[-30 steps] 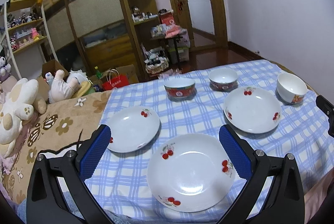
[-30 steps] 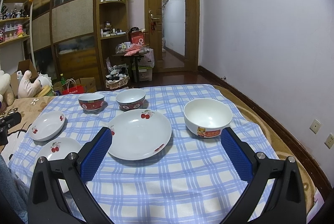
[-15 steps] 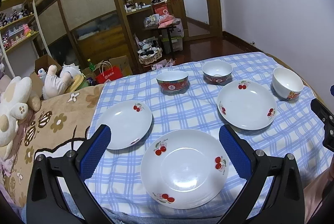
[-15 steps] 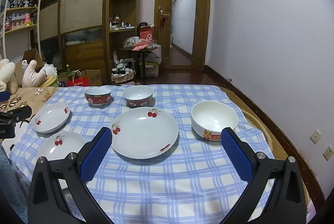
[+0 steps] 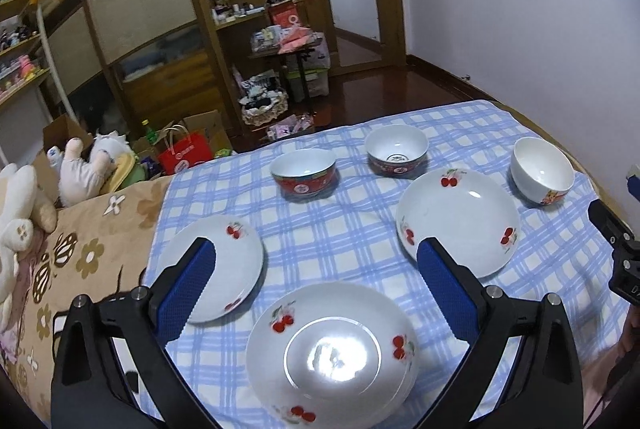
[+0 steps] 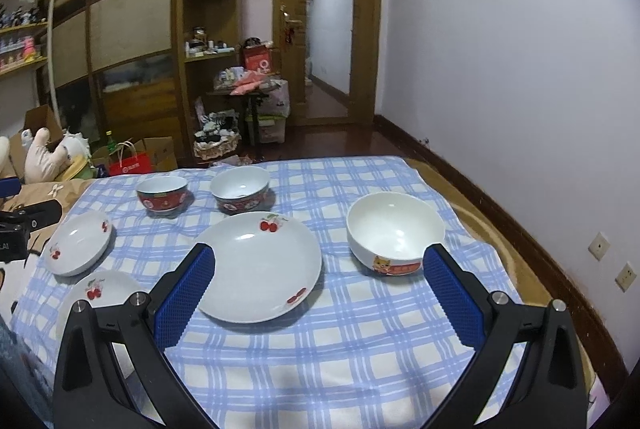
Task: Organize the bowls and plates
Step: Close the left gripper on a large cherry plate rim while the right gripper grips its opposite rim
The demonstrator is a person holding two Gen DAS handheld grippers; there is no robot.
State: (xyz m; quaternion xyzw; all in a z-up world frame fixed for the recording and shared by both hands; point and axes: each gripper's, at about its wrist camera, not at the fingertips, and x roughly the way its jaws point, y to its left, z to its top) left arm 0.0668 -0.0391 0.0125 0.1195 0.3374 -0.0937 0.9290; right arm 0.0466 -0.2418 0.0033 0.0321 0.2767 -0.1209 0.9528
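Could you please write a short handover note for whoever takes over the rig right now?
Left gripper: open, empty, above the nearest white cherry-print plate.
Right gripper: open, empty, facing the large cherry-print plate and the plain white bowl.
On the blue checked cloth: three plates, two red-patterned bowls, one white bowl, all apart.
Done: nothing stacked.
Left: stack the plates, nest the bowls.

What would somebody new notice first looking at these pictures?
Probably the cherry-print plates on the blue checked cloth: the nearest plate lies just ahead of the open left gripper, and the large plate lies mid-cloth. Next, the white bowl stands close to the open right gripper, with two red bowls at the far edge.
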